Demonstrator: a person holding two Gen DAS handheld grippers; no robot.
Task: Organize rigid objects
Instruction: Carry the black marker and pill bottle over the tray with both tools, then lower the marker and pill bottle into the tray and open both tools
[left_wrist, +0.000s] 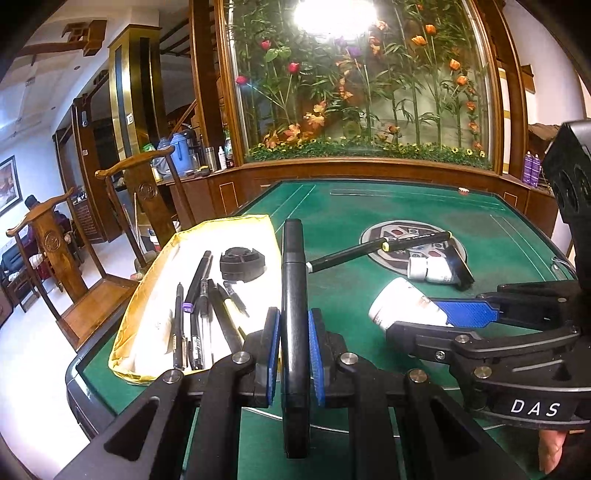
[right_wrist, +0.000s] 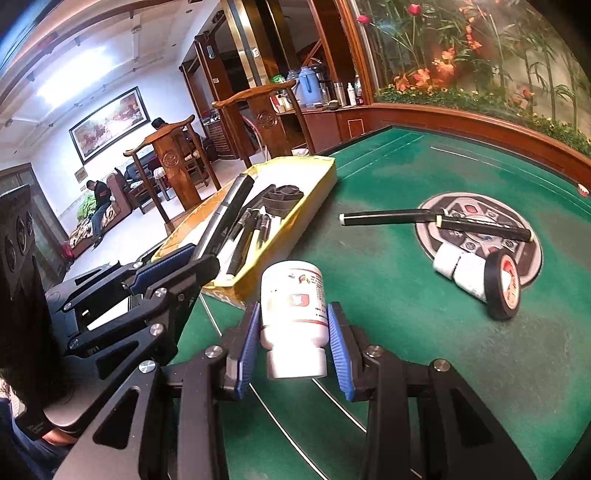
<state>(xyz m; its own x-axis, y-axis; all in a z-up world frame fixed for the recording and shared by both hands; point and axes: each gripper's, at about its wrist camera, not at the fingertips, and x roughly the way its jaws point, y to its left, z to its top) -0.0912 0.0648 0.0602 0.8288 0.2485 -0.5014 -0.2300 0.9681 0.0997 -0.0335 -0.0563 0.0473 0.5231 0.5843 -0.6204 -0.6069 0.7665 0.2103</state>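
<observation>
Two things are being carried at once, one per gripper, presumably so both can be dropped in the tray on a single trip. A thick black marker is being clamped by the left gripper; its barrel is running lengthwise between the blue pads, pressed from both sides, with its tip pointing forward and its tail passing back through the jaws. A white bottle is being squeezed by the right gripper; the pads are pressing its lower body just above the cap, which is facing the camera.

Both are being held above the green table, just beside the tray, where pens and a black round part are already lying. Still lying out on the felt are a long black pen, another white bottle and a tape roll.
</observation>
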